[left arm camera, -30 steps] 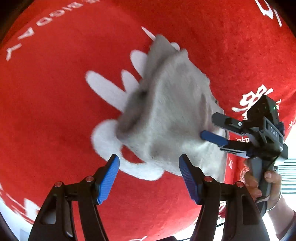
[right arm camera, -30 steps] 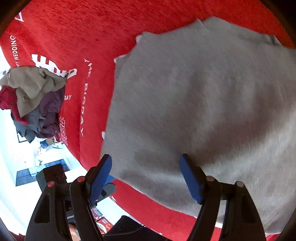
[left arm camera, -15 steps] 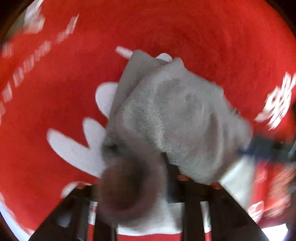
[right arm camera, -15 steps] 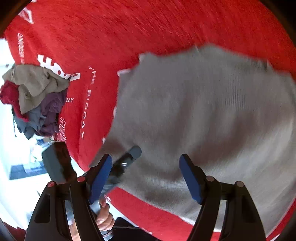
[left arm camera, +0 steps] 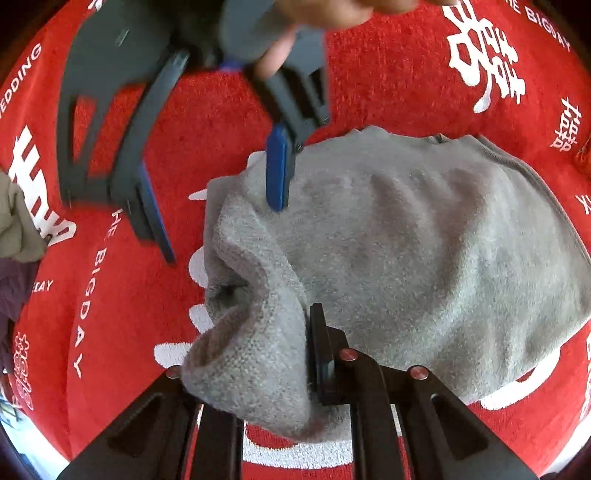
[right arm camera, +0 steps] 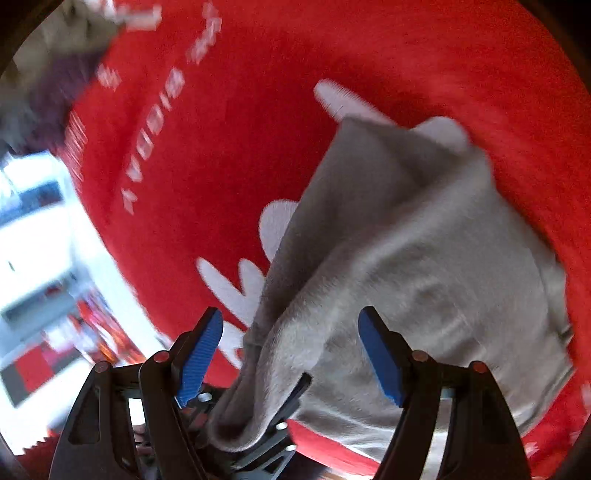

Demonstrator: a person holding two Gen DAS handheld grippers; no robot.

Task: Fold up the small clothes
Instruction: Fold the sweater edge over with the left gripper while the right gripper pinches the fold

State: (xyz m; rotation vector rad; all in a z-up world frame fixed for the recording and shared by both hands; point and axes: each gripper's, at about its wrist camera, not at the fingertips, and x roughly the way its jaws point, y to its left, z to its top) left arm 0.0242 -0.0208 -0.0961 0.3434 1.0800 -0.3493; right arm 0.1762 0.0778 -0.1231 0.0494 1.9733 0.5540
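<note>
A grey knit garment (left arm camera: 424,240) lies on the red cloth (left arm camera: 388,74) with white lettering. My left gripper (left arm camera: 266,332) is at its near corner, jaws closing, with a bunched fold of the grey knit pinched between them; the cloth hides the left finger. The right gripper (left arm camera: 221,232) comes in from the top, held by a hand (left arm camera: 314,14), and stands open with one blue pad tip on the garment's far edge. In the right wrist view the right gripper (right arm camera: 291,354) is wide open above the garment (right arm camera: 424,277), with the left gripper (right arm camera: 258,413) and its lifted fold just below.
A pile of other clothes (left arm camera: 14,221) sits at the left of the red cloth and shows blurred at the top left of the right wrist view (right arm camera: 55,55). The table edge and bright floor (right arm camera: 37,258) lie to the left.
My left gripper went from open above the cloth to clamped on a fold of the grey garment's corner. The right gripper swung across to that same corner, staying open.
</note>
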